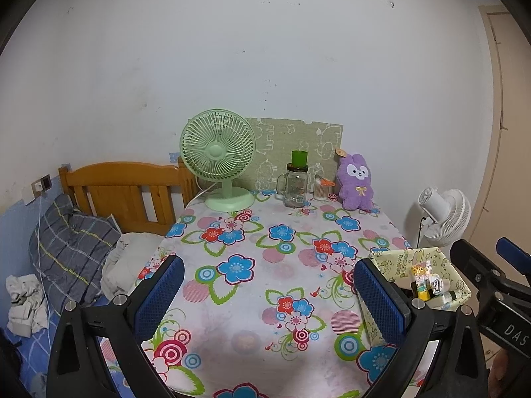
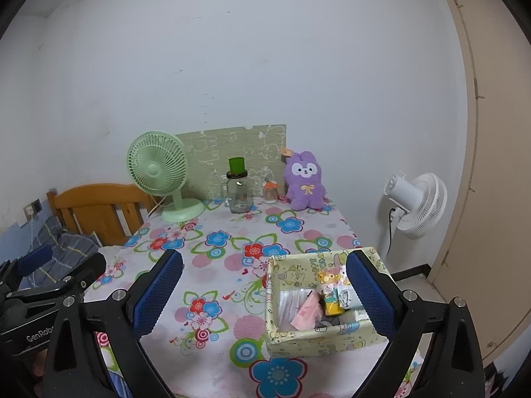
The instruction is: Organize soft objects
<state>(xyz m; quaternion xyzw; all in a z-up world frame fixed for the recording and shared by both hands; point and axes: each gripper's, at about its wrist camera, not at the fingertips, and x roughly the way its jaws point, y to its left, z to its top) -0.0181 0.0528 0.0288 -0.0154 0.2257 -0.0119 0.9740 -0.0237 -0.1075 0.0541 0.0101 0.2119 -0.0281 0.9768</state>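
A: Take the green fan as the marker. What sits left of it?

B: Only the wooden headboard and a striped pillow, off the table. The left gripper hangs over the near edge of the flowered tablecloth, jaws spread wide, nothing between them.

A: And to the fan's right?

B: A glass jar with a green cup on top, then a smaller jar, then the purple plush rabbit upright against the wall. That rabbit looks like the soft thing to organize.

A: The risk?

B: A reach for the rabbit passes close to the glass jar; a wide-open finger could clip it and topple the cup. The plush may also squash and slip from a shallow pinch.

A: And the right gripper?

B: Also spread open and empty, straddling the yellow box, nearer than the fan and right of it. The box is crowded with small items, so the rabbit may not fit.
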